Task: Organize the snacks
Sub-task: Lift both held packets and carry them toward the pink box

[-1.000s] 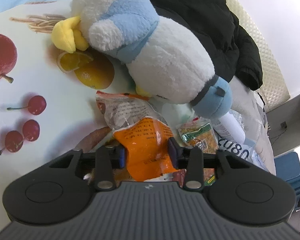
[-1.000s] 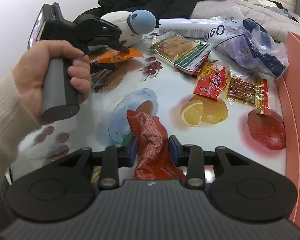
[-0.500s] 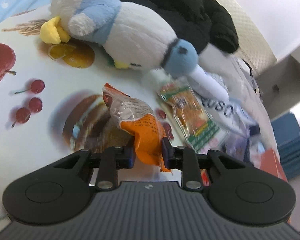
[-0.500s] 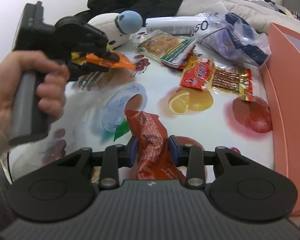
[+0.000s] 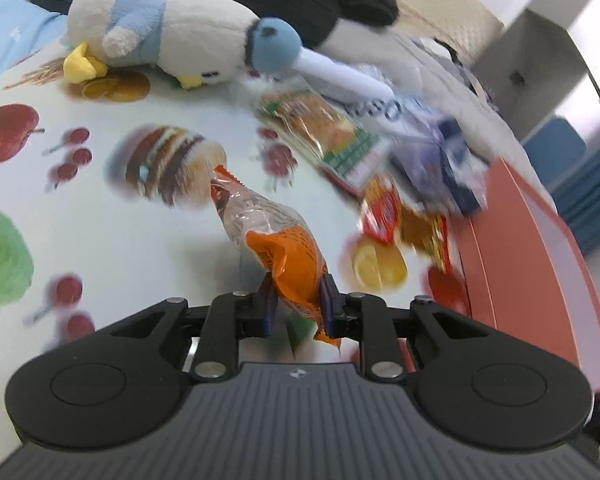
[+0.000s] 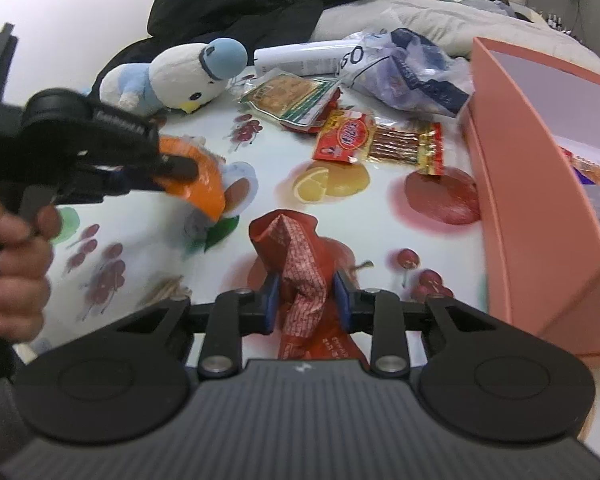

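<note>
Left wrist view shows what my right one cannot: the clear, crumpled upper half of the orange snack packet [image 5: 278,240] sticking out ahead of my left gripper [image 5: 296,304]. My blue pads [image 5: 327,300] press the packet's orange end from both sides; the jaws have just been closing further on it and stand narrow, the packet squeezed between them above the fruit-printed tablecloth [image 5: 140,248].

Only the right wrist view shows the hand [image 6: 14,272] on the left gripper's handle. In the middle, my right gripper [image 6: 306,300] has also just been closing, its jaws narrow and clamped on a red snack packet [image 6: 296,260], twisted and creased, held upright over the cloth. Beyond lie a red-and-yellow packet [image 6: 376,142], a green-edged packet [image 6: 290,96] and a plush bird [image 6: 172,76]. At the right stands the pink box [image 6: 540,208], beside the table's edge.
</note>
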